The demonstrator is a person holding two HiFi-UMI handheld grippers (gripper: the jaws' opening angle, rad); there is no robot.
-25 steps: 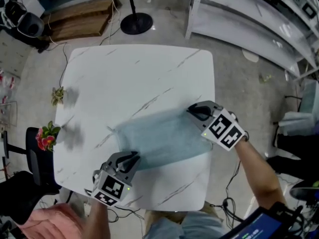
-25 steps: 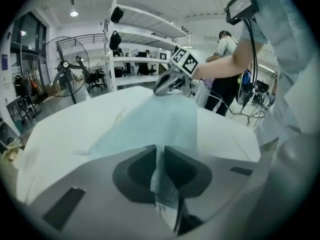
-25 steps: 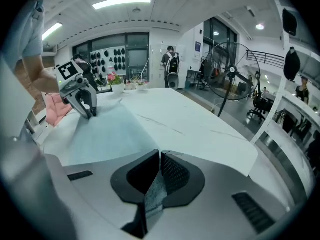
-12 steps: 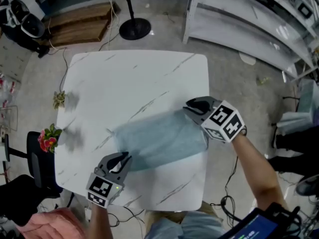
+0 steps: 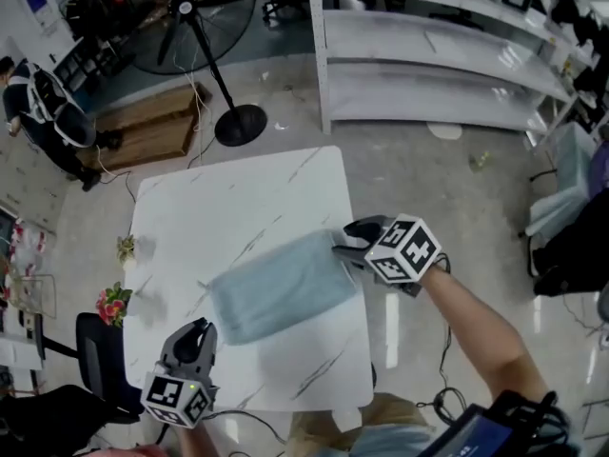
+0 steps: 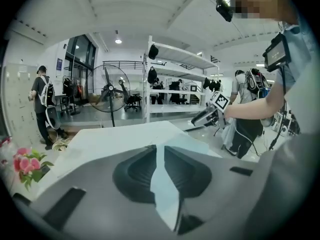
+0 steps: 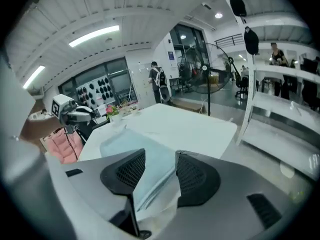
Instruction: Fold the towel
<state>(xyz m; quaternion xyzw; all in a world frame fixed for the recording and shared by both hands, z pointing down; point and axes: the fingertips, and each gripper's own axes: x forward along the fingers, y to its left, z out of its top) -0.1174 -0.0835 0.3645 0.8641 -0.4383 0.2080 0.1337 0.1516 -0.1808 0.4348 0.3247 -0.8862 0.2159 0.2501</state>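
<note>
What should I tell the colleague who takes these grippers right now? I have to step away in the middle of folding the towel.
Left gripper: jaws nearly together with nothing in them. It is by the near-left corner of the table, clear of the towel.
Right gripper: jaws apart and just been opening. The towel's right edge lies between them, unpinched.
Towel: flat on the white marble-look table, a rectangle with layered edges.
Done: one fold looks laid down and let go.
Left: probably draw the right gripper back. I can't tell whether another fold is wanted.
</note>
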